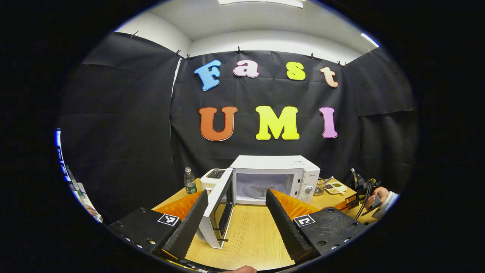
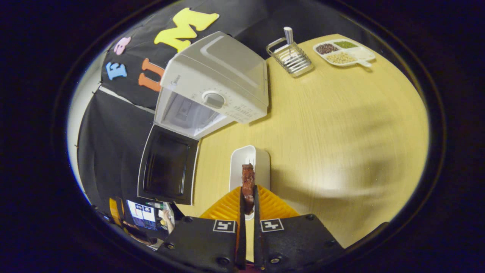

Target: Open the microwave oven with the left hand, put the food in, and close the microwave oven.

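A: Two things count for room. Your white box-shaped microwave oven (image 1: 274, 178) stands toward the far edge of the pale wooden desk (image 1: 254, 235), and its door (image 1: 218, 208) is swung wide toward you, edge-on between the spread fingers of your left gripper (image 1: 237, 223), which pinches nothing. Bare desk lies between you and the lit cavity.

B: And the food?

A: Your right gripper (image 2: 248, 203) is pressed together on a dark reddish-brown strip of meat (image 2: 248, 185), which stands upright between the fingers just above a small white rounded dish (image 2: 250, 163) near the desk's middle. Wide bare desk runs to the right of it in the right gripper view.

B: Any writing?

A: Small lettering sits by the microwave's round dial (image 2: 213, 99), too small to read.

B: Containers?

A: At the far edge, a white divided tray (image 2: 344, 52) holds dark, green and tan grains in separate compartments; just beside it a wire basket (image 2: 290, 57) holds an upright utensil. Left of the microwave stand a white toaster (image 1: 212, 178) and a clear bottle (image 1: 190, 181).
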